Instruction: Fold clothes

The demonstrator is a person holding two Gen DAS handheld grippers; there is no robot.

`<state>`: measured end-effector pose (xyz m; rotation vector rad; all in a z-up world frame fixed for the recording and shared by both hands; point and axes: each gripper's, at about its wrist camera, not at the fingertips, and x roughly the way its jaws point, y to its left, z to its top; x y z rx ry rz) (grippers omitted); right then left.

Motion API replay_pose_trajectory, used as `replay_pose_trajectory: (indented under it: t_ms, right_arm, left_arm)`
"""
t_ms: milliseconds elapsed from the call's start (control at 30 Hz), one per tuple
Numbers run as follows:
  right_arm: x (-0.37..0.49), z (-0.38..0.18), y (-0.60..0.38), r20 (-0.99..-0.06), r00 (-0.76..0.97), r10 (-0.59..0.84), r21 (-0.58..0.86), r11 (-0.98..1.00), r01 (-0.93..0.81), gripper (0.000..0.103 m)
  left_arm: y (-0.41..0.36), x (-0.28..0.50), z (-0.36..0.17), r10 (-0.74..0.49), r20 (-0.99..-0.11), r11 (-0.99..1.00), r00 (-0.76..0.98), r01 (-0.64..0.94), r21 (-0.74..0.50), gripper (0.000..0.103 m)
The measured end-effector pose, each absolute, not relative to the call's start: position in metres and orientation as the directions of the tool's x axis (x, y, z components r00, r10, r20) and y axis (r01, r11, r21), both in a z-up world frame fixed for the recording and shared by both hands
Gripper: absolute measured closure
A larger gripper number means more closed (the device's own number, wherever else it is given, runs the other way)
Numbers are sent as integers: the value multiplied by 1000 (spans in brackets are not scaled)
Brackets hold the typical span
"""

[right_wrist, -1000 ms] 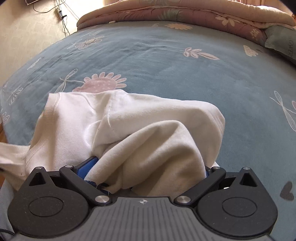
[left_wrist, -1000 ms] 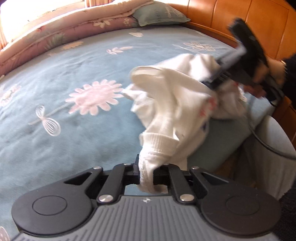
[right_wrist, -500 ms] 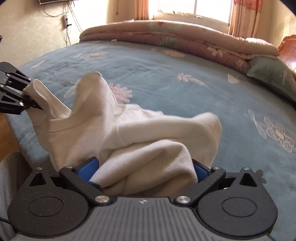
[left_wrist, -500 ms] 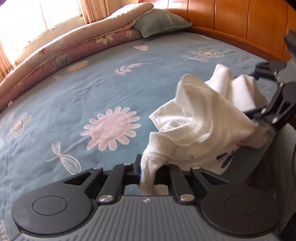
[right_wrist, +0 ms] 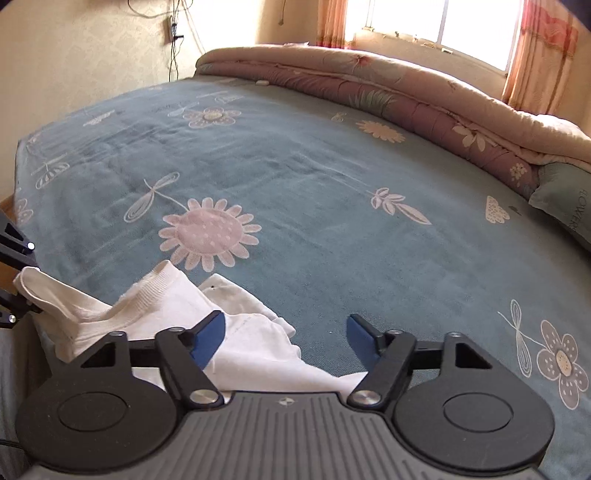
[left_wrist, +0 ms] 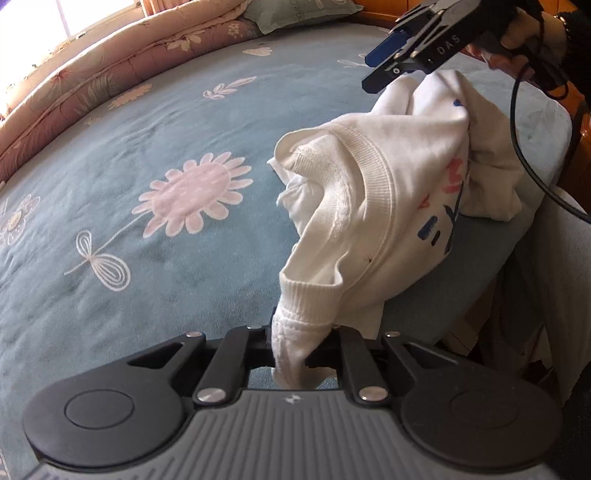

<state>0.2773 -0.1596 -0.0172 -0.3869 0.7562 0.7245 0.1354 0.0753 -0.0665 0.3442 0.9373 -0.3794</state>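
A white sweatshirt (left_wrist: 399, 192) with a red and blue print lies bunched at the near corner of the blue flowered bed (left_wrist: 155, 122). My left gripper (left_wrist: 293, 347) is shut on its ribbed cuff, which stands up between the fingers. My right gripper (right_wrist: 286, 339) is open with nothing between its blue pads, and hovers just above the sweatshirt (right_wrist: 177, 314). In the left wrist view the right gripper (left_wrist: 388, 55) hangs over the far end of the garment, held by a hand (left_wrist: 517, 33). The left gripper's fingers (right_wrist: 14, 254) show at the left edge of the right wrist view.
A rolled pink quilt (right_wrist: 406, 88) and a green pillow (right_wrist: 569, 206) lie along the bed's far side under a window. A wooden headboard (left_wrist: 384, 7) stands at the back right. A black cable (left_wrist: 532, 170) hangs from the right gripper. The bed's edge drops off at the right.
My right gripper has opened and let go of the sweatshirt, then lifted above it. The garment has slumped onto the bed. The left gripper still holds the cuff.
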Motion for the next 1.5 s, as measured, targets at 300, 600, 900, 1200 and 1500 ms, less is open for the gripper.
replay_pose_trajectory:
  t_ms: [300, 600, 900, 1200, 1500]
  right_arm:
    - [315, -69, -150, -850, 255, 460, 130, 653, -746, 34]
    - [285, -58, -151, -850, 295, 436, 25, 594, -804, 91]
    - [288, -34, -163, -802, 453, 388, -140, 616, -775, 94]
    - [331, -9, -188, -694, 649, 312, -248, 742, -622, 96]
    - [387, -12, -217, -630, 756, 178, -282, 854, -436, 96]
  left_arm:
    - [84, 132, -78, -189, -843, 897, 504, 438, 61, 92]
    - [92, 146, -71, -176, -832, 908, 525, 413, 69, 89]
    - [105, 203, -41, -126, -774, 921, 620, 362, 141, 91]
    - [110, 288, -15, -84, -722, 928, 687, 319, 195, 91]
    - [70, 405, -26, -56, -745, 891, 664, 370, 263, 91]
